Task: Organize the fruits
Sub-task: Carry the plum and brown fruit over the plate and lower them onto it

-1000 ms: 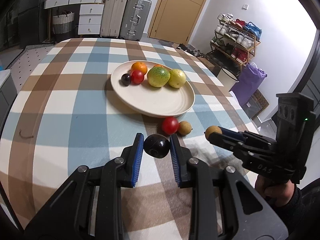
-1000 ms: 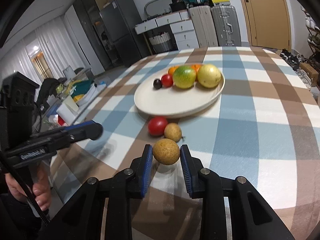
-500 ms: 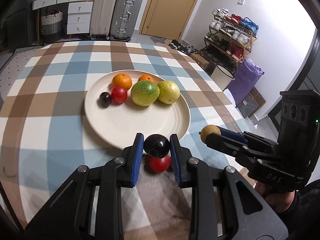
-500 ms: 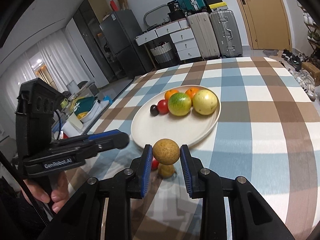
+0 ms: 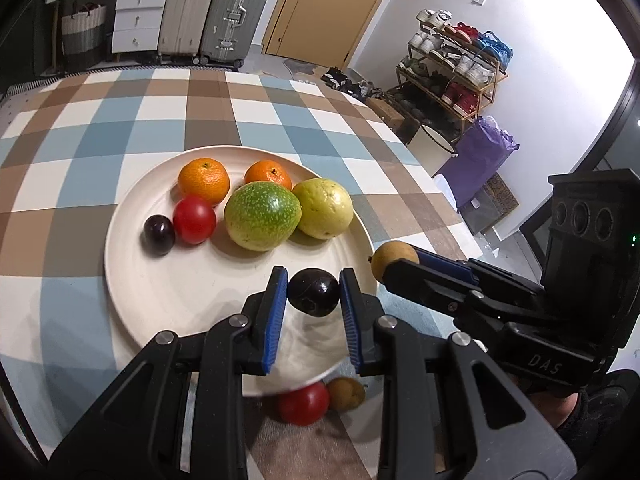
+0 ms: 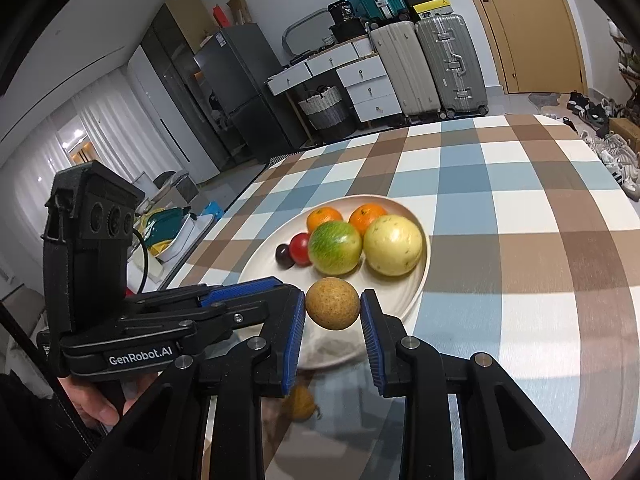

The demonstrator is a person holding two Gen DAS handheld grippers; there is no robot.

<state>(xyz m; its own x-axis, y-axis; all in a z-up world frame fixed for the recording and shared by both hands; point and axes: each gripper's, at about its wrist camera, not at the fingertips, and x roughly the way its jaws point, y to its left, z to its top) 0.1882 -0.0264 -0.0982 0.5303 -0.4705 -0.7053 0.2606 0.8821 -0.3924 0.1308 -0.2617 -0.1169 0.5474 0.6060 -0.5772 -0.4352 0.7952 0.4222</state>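
A cream plate [image 5: 132, 280] [image 6: 420, 280] on the checked tablecloth holds two oranges, a green fruit [image 5: 262, 216], a yellow fruit [image 5: 324, 208], a red tomato and a dark plum. My left gripper [image 5: 314, 294] is shut on a dark plum [image 5: 314, 293] above the plate's near part. My right gripper [image 6: 332, 310] is shut on a tan round fruit [image 6: 332, 309], held above the plate's near rim; it shows in the left wrist view [image 5: 390, 256]. A red tomato [image 5: 304, 402] and a small tan fruit [image 5: 346, 394] lie on the cloth in front of the plate.
The two grippers are close side by side, the left one [image 6: 248, 300] just left of the right one. The table's right edge [image 5: 432, 184] faces a shoe rack and a purple bag. Suitcases and drawers stand beyond the far edge.
Both grippers have lifted their fruits off the cloth and moved forward over the plate's near rim. The tomato and small tan fruit stay on the cloth, now below the fingers.
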